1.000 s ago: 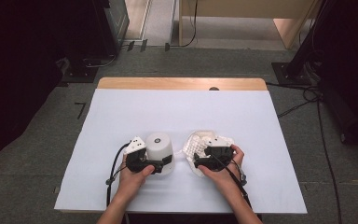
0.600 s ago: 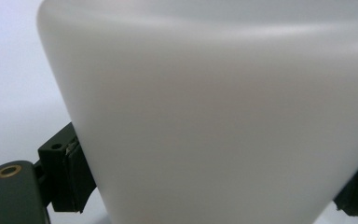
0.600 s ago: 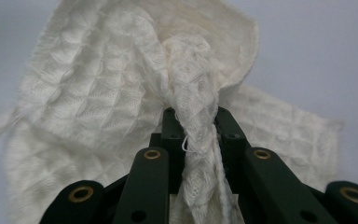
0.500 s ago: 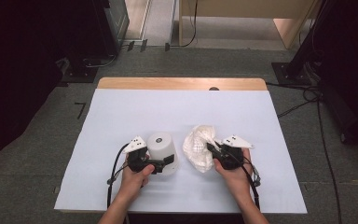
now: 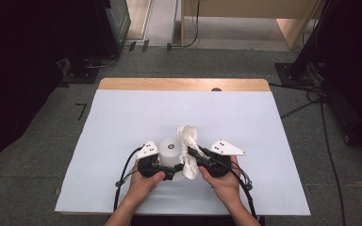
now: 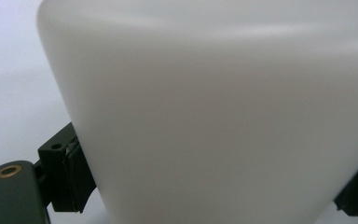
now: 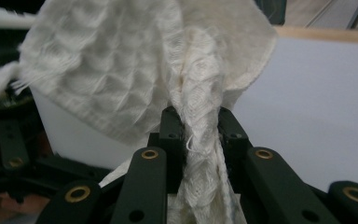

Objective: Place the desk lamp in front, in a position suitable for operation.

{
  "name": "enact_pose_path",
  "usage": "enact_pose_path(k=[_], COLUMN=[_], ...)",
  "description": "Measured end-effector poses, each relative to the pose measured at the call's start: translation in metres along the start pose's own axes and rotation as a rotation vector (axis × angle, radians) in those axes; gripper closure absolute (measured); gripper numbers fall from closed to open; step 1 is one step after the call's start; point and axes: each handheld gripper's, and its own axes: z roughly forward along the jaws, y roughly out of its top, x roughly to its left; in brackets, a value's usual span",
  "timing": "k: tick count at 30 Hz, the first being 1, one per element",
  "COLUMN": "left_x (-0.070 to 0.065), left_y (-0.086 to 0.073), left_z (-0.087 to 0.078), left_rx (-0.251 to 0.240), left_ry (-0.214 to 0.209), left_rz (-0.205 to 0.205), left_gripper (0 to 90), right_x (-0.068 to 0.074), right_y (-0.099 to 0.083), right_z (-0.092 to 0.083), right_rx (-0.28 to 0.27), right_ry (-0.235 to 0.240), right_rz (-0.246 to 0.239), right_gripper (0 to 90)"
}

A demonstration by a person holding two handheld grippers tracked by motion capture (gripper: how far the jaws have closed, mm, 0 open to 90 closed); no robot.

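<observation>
While the left gripper [image 5: 169,169] clamped the smooth white plastic cup [image 5: 170,149], the right gripper [image 7: 196,135], just closed, pinched the limp white waffle-weave cloth [image 7: 144,65] beside that cup; soft, light, best gripped by a bunched fold.

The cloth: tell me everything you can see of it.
The cloth is white with a waffle weave and frayed edges. It is crumpled and bunched, pinched between the jaws of the right gripper and lifted upright off the table. Its top fans out loosely. It hangs right beside the white cup held by the left gripper.
</observation>
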Motion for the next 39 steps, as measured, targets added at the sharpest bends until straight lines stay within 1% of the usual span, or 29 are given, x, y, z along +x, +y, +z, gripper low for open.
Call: enact_pose_path(k=[2,3,6,7,8,9,10,11,13,14,15,16,18,19,20,21,22,23,25,26,28,29,30,31,32,34,35,36,39], left_x=[0.002,0.002,0.001,0.002,0.002,0.003,0.004,0.005,0.009,0.012,0.013,0.013,0.014,0.014,0.014,0.014,0.013,0.013,0.013,0.013,0.013,0.013,0.013,0.012,0.012,0.012,0.012,0.012,0.013], left_y=[0.0,0.0,0.0,0.0,0.0,0.001,0.001,0.001,0.001,0.002,0.002,0.002,0.002,0.002,0.002,0.002,0.002,0.002,0.002,0.002,0.002,0.002,0.002,0.002,0.002,0.002,0.002,0.002,0.002], left_z=[0.0,0.0,-0.001,-0.002,-0.002,-0.004,-0.005,-0.007,-0.011,-0.013,-0.014,-0.014,-0.015,-0.015,-0.015,-0.015,-0.015,-0.015,-0.015,-0.015,-0.015,-0.015,-0.015,-0.015,-0.015,-0.015,-0.015,-0.015,-0.015], left_rx=[-0.002,-0.004,0.001,0.004,0.004,0.007,0.007,0.009,0.006,0.002,0.002,0.002,0.003,0.003,0.003,0.004,0.004,0.004,0.005,0.006,0.007,0.007,0.007,0.008,0.009,0.011,0.011,0.011,0.011], left_ry=[-0.004,-0.004,-0.004,-0.001,-0.001,0.007,0.014,0.023,0.04,0.048,0.057,0.057,0.062,0.064,0.065,0.067,0.068,0.068,0.069,0.069,0.07,0.068,0.068,0.068,0.068,0.065,0.065,0.065,0.063], left_rz=[-0.011,-0.012,0.0,0.006,0.006,0.011,0.012,0.013,0.008,0.001,0.001,0.001,0.004,0.005,0.006,0.007,0.008,0.009,0.01,0.011,0.013,0.013,0.013,0.012,0.012,0.012,0.012,0.012,0.011], left_gripper=[8.2,8.2,8.2,8.2,8.2,8.2,8.2,8.2,8.2,8.2,8.2,8.2,8.2,8.2,8.2,8.2,8.2,8.2,8.2,8.2,8.2,8.2,8.2,8.2,8.2,8.2,8.2,8.2,8.2], right_x=[-0.004,-0.009,-0.013,-0.015,-0.015,-0.017,-0.025,-0.025,-0.039,-0.049,-0.054,-0.054,-0.06,-0.061,-0.061,-0.061,-0.059,-0.059,-0.054,-0.048,-0.045,-0.04,-0.04,-0.037,-0.036,-0.037,-0.04,-0.04,-0.043], right_y=[-0.005,-0.013,-0.018,-0.017,-0.017,-0.015,-0.013,-0.013,-0.011,-0.011,-0.011,-0.011,-0.009,-0.005,-0.001,-0.001,0.006,0.006,0.012,0.015,0.015,0.01,0.01,0.006,-0.005,-0.01,-0.016,-0.016,-0.024], right_z=[0.006,0.012,0.015,0.013,0.013,0.01,0.004,0.004,-0.002,-0.008,-0.01,-0.01,-0.013,-0.019,-0.022,-0.022,-0.029,-0.029,-0.035,-0.037,-0.036,-0.027,-0.027,-0.022,-0.01,-0.006,0.0,0.0,0.006], right_rx=[0.067,0.13,0.156,0.166,0.166,0.177,0.204,0.204,0.265,0.296,0.315,0.315,0.371,0.366,0.345,0.345,0.299,0.299,0.248,0.214,0.211,0.243,0.243,0.269,0.306,0.324,0.365,0.365,0.444], right_ry=[0.011,0.01,0.002,-0.068,-0.068,-0.128,-0.216,-0.216,-0.247,-0.301,-0.308,-0.308,-0.277,-0.297,-0.288,-0.288,-0.271,-0.271,-0.259,-0.23,-0.21,-0.215,-0.215,-0.222,-0.271,-0.29,-0.302,-0.302,-0.255], right_rz=[0.013,0.023,0.036,0.013,0.013,-0.028,-0.061,-0.061,-0.048,-0.094,-0.113,-0.113,-0.115,-0.135,-0.134,-0.134,-0.133,-0.133,-0.149,-0.135,-0.132,-0.164,-0.164,-0.172,-0.191,-0.2,-0.206,-0.206,-0.211], right_gripper=[75.3,74.3,73.6,73.6,73.6,73.7,73.5,73.5,70.0,63.6,57.2,57.2,38.1,26.3,21.7,21.7,17.2,17.2,15.8,15.3,14.2,13.6,13.6,13.2,12.0,8.5,3.8,3.8,0.0])
